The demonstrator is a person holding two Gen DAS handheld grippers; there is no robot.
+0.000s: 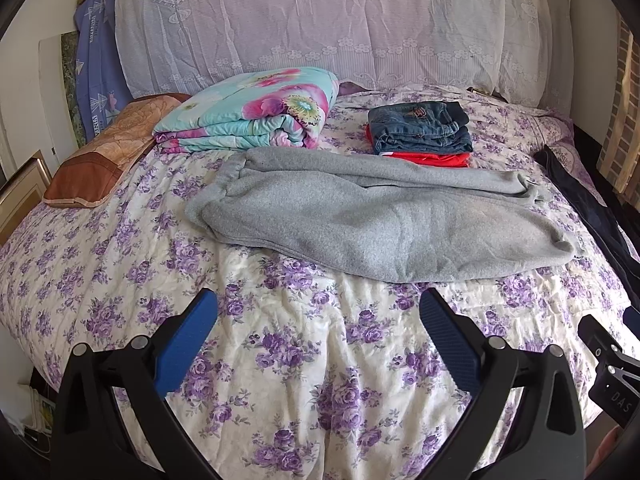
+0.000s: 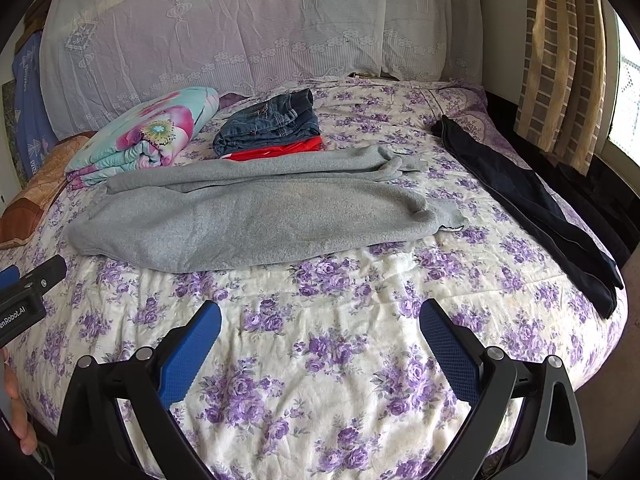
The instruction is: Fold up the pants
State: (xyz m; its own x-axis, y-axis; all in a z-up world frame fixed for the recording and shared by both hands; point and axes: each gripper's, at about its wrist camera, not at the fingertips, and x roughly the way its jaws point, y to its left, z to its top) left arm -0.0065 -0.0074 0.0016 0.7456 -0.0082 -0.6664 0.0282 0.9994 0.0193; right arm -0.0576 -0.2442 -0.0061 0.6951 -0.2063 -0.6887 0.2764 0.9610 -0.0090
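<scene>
A home bedroom: floral-quilted bed (image 1: 280,360), lace-draped headboard (image 1: 320,20), window curtain (image 2: 560,60).

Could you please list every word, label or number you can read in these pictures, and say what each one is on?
"enRobot.AI", start cut off: on the left gripper body, seen in the right wrist view.
"DAS": on the right gripper body, seen in the left wrist view.
"VINTA", partly hidden: on the blue printed fabric; its smaller print is too blurred to read.
</scene>
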